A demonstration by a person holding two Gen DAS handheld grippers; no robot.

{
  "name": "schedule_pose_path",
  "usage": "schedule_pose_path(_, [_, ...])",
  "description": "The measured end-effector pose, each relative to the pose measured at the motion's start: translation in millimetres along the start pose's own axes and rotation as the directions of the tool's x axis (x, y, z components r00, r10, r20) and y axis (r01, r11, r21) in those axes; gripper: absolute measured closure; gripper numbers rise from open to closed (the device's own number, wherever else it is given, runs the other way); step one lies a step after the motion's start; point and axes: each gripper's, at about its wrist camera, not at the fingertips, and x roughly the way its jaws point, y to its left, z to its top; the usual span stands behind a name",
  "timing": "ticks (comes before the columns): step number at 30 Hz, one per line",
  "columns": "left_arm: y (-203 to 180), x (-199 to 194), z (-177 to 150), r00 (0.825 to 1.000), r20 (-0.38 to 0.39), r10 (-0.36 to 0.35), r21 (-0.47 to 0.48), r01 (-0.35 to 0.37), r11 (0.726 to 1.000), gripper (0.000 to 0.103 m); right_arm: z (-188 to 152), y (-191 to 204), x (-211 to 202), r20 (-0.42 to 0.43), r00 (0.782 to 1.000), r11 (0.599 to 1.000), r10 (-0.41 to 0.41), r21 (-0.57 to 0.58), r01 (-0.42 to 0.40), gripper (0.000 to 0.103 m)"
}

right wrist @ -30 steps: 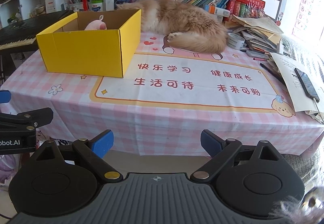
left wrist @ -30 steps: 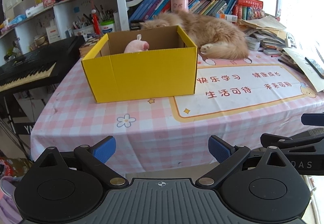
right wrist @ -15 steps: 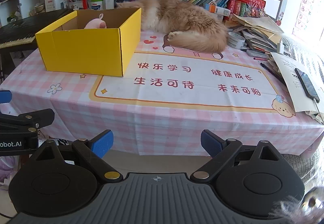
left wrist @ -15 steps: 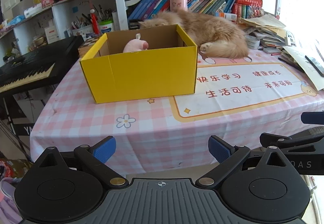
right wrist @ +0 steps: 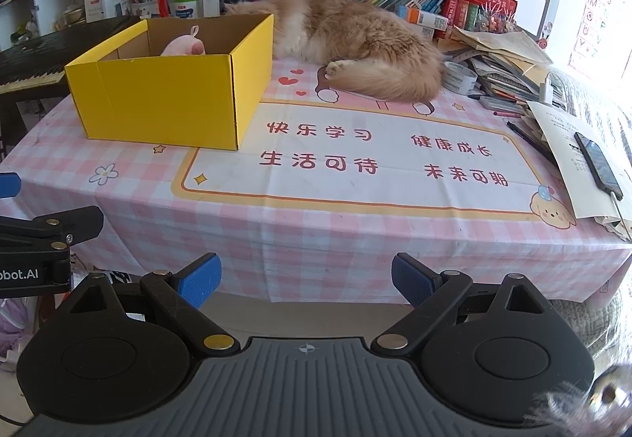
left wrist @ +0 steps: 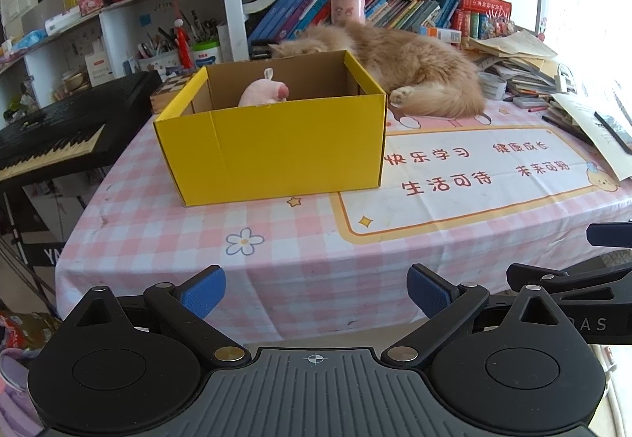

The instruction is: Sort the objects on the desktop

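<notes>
Both tongs idle off the near edge of the desk (left wrist: 166, 239), lower part of each frame, angled down toward it. Left tongs (left wrist: 316, 293): jaws spread wide, nothing between them. Right tongs (right wrist: 306, 279): same, wide open, empty. Looks like a ready pose: open so either can go straight onto an object.

Yellow box (left wrist: 276, 149) sits centre-left in the left view, upper left in the right view (right wrist: 166, 97), open top, on the pink checked cloth. Probably the sorting bin: a pink plush toy (left wrist: 262, 93) is already inside, only its top showing over the front wall.

Centre of the desk is bare apart from the printed mat. An orange cat (right wrist: 355, 42) lies behind and right of the box, touching or almost touching its back corner; can't tell which. It blocks the back of the desk.

Loose stuff is on the right side of the right view: tape roll (right wrist: 460, 75) just beside the cat's tail, pens (right wrist: 529, 141), paper stack (right wrist: 501, 54), phone (right wrist: 598, 164) on a sheet at the desk's right edge.

My read: sorting partly done, or finished for the central area. Remaining candidates all sit on the right, so the right tongs are better placed to reach. The phone's cable could snag.
</notes>
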Motion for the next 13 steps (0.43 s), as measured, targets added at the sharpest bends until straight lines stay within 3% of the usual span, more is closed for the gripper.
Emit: schedule_pose_path(13, [5.5, 9.9, 3.5, 1.0, -0.021, 0.005, -0.025, -0.005, 1.0, 0.0, 6.9, 0.7, 10.0, -0.014, 1.0, 1.0, 0.003, -0.005, -0.003, 0.01])
